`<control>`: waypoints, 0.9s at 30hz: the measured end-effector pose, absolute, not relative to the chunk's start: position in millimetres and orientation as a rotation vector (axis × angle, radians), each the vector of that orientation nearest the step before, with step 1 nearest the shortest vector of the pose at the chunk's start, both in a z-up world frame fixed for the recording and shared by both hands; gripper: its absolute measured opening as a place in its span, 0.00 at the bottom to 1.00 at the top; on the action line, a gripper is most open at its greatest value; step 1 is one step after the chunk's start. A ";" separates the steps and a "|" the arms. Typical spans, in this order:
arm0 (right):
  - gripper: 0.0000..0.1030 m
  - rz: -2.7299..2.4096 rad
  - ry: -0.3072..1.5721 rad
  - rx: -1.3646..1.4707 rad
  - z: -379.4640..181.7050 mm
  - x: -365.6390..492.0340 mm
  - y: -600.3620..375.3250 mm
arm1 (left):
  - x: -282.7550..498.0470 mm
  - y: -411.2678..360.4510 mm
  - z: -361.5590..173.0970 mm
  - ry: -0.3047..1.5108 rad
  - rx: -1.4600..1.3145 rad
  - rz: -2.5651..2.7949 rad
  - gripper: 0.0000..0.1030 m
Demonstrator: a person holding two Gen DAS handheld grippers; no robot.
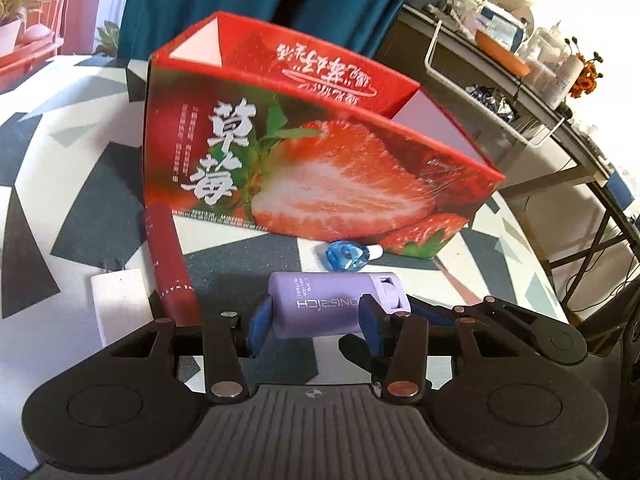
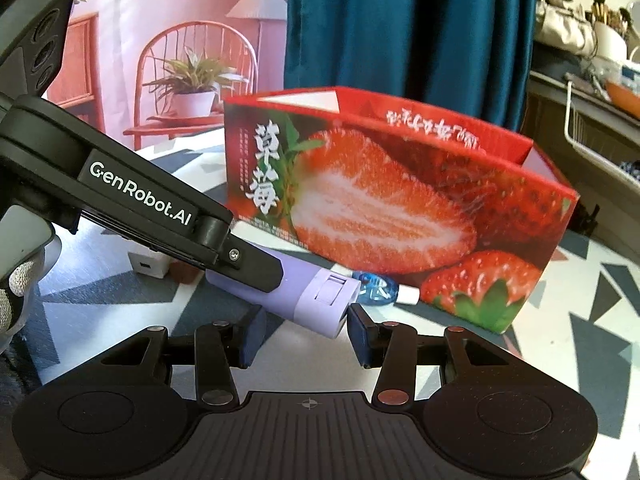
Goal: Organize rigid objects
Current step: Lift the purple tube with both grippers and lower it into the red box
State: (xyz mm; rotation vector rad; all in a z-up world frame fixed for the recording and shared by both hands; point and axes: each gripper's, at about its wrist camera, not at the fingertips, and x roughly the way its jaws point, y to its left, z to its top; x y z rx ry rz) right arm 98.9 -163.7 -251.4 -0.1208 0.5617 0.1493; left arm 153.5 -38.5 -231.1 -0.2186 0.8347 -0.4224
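The open-topped strawberry box [image 1: 304, 160] stands on the patterned table [image 1: 48, 184]. In front of it, the left gripper [image 1: 316, 320] is clamped across the lilac bottle [image 1: 320, 304], lifting it crosswise. The right gripper [image 2: 298, 328] has its jaws apart around the bottle's cap end; whether the pads press it I cannot tell. A maroon tube [image 1: 170, 264] and a small blue bottle [image 1: 348, 255] lie near the box.

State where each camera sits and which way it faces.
Left wrist: on the left gripper, looking down along its fingers at the purple bottle they clamp, strawberry box behind.
Right wrist: on the right gripper, facing the bottle's cap end between its own fingers; the left gripper and a gloved hand enter from the left.
Shared: bottle, box, blue dropper.
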 end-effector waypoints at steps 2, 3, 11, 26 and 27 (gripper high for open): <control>0.40 0.145 0.546 -0.132 -245.5 94.4 -161.9 | 149.2 -37.6 -225.2 0.817 -0.219 -0.428 0.48; 0.40 0.142 0.538 -0.137 -242.2 91.8 -160.9 | 146.6 -36.8 -221.4 0.808 -0.219 -0.431 0.48; 0.40 0.126 0.477 -0.183 -215.3 71.1 -153.8 | 124.6 -35.4 -194.7 0.739 -0.217 -0.452 0.48; 0.40 0.136 0.421 -0.216 -178.3 73.9 -157.5 | 137.4 -33.4 -169.5 0.678 -0.217 -0.475 0.48; 0.40 0.136 0.419 -0.217 -174.6 79.4 -159.6 | 141.0 -34.3 -167.5 0.673 -0.214 -0.478 0.48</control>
